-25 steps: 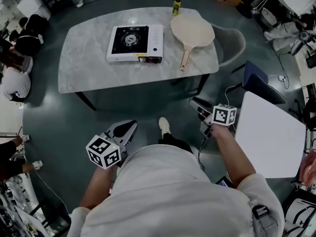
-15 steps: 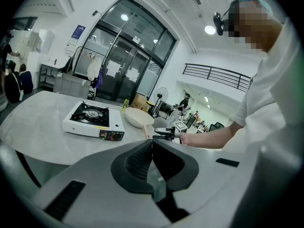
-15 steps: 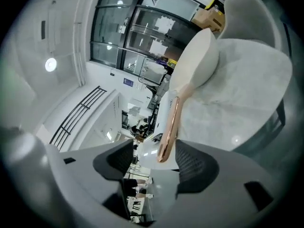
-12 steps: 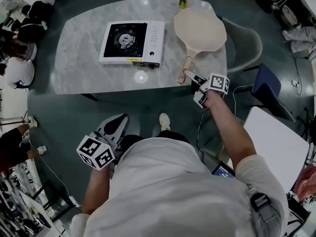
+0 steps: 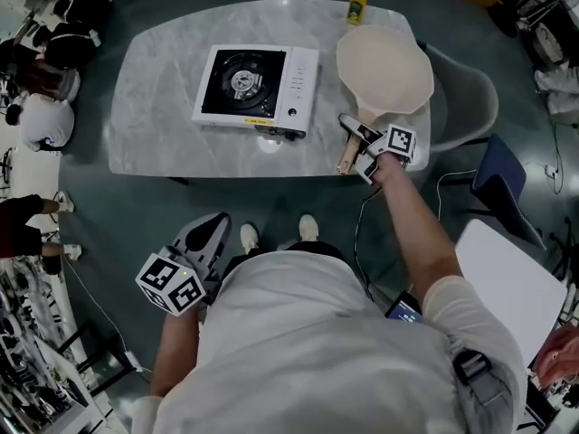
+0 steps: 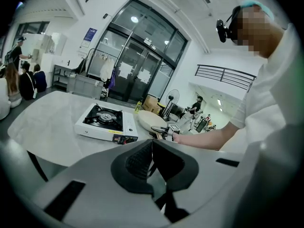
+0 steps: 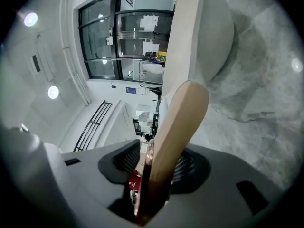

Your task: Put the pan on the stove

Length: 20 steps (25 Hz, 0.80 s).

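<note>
A cream pan (image 5: pixel 384 69) with a wooden handle (image 5: pixel 347 152) lies on the right part of the grey marble table (image 5: pixel 154 134). A white one-burner camping stove (image 5: pixel 256 81) sits at the table's middle, left of the pan. My right gripper (image 5: pixel 358 143) is at the handle's end and its jaws are closing. In the right gripper view the handle (image 7: pixel 175 137) fills the gap between both pads, with the pan's body (image 7: pixel 204 27) beyond. My left gripper (image 5: pixel 210 235) hangs low by my left side, off the table, shut and holding nothing (image 6: pixel 152 148).
A yellow bottle (image 5: pixel 358 2) stands at the table's far edge behind the pan. A grey chair (image 5: pixel 470 98) is tucked at the table's right end. A white table (image 5: pixel 516 283) stands at my right. People sit at the far left (image 5: pixel 41 107).
My right gripper has travelled from beside my waist up to the table and now has the pan's handle between its jaws. I have stepped closer to the table. The left gripper has stayed low.
</note>
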Motion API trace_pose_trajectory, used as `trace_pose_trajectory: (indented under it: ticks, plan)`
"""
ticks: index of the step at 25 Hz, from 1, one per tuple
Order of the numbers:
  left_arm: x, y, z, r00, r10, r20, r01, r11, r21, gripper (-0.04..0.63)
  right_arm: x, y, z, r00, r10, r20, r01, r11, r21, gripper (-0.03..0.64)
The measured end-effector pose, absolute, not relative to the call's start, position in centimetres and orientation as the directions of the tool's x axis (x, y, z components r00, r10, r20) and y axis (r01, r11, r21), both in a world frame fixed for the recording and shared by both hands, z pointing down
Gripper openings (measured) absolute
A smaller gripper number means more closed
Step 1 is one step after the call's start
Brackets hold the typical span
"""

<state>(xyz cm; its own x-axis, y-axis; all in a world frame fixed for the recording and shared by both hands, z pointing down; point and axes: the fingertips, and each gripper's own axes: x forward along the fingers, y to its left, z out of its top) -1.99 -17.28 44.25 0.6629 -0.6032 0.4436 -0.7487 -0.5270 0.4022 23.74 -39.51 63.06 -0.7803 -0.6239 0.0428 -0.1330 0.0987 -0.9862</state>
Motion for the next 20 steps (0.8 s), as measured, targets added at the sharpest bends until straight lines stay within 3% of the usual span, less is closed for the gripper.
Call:
trace_pose_trajectory:
  ticks: [3, 10, 20]
  plan:
    - [-2.7, -17.8, 44.2, 0.652, -0.614, 0.444, -0.758, -0.514, 0.403, 0.018, 23.9, -39.8, 63.7, -0.770, -0.636, 0.043, -0.113, 0.069, -0.991, 0.067]
    - [-4.6, -19.1, 44.1, 0.641, -0.635, 0.431, -0.766, -0.501, 0.403, 0.018, 23.7, -40.1, 63.8, -0.744, -0.667, 0.053, -0.106, 0.039, -0.994, 0.035]
    - [-4.9, -20.4, 44.3, 0.673, -0.629, 0.389, -0.738, -0.537, 0.409, 0.018, 23.1, -39.9, 60.6, -0.758, -0.649, 0.068, -0.158, 0.082, -0.984, 0.057]
